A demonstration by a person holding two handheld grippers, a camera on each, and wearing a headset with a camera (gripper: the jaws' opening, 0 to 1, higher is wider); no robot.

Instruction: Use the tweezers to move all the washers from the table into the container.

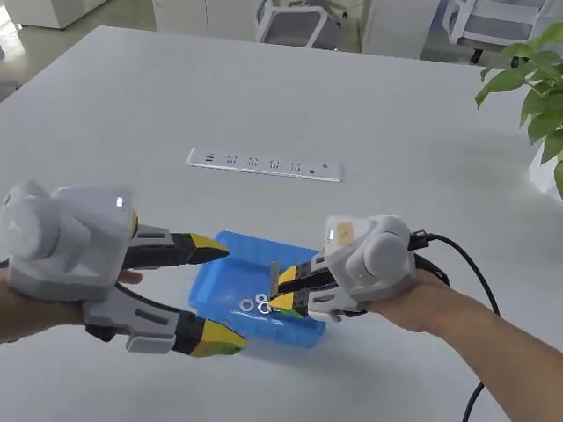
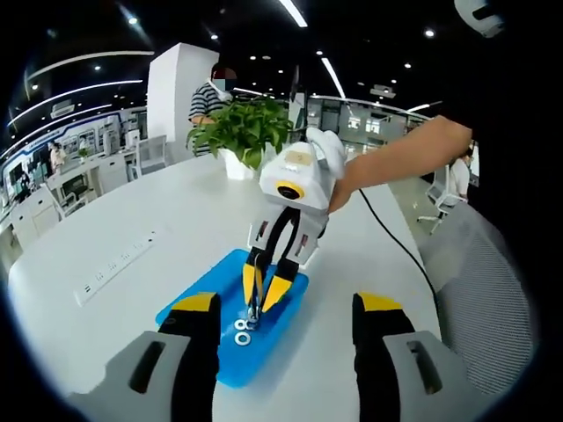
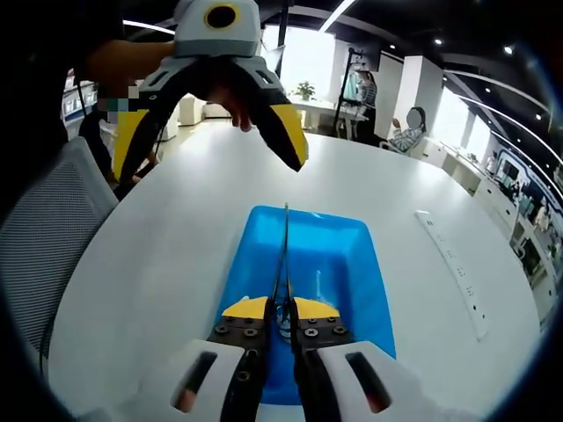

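Observation:
A shallow blue tray (image 1: 230,255) lies on the white table, with a few silver washers (image 1: 253,305) on its floor. My right gripper (image 1: 288,294) is shut on thin metal tweezers (image 3: 285,251), whose tips point down at the washers (image 2: 242,331) inside the tray (image 2: 198,299). I cannot tell whether the tips hold one. My left gripper (image 1: 218,292) is open and holds nothing, with one yellow-tipped jaw over the tray's far left rim and the other past its near edge. From the right gripper (image 3: 281,309), the left gripper (image 3: 211,132) hangs open above the tray (image 3: 339,255).
A white power strip (image 1: 264,164) lies farther back on the table. A leafy green plant (image 1: 532,79) stands at the right edge. A black cable (image 1: 466,264) trails from the right gripper. Office chairs stand beyond the table's far edge.

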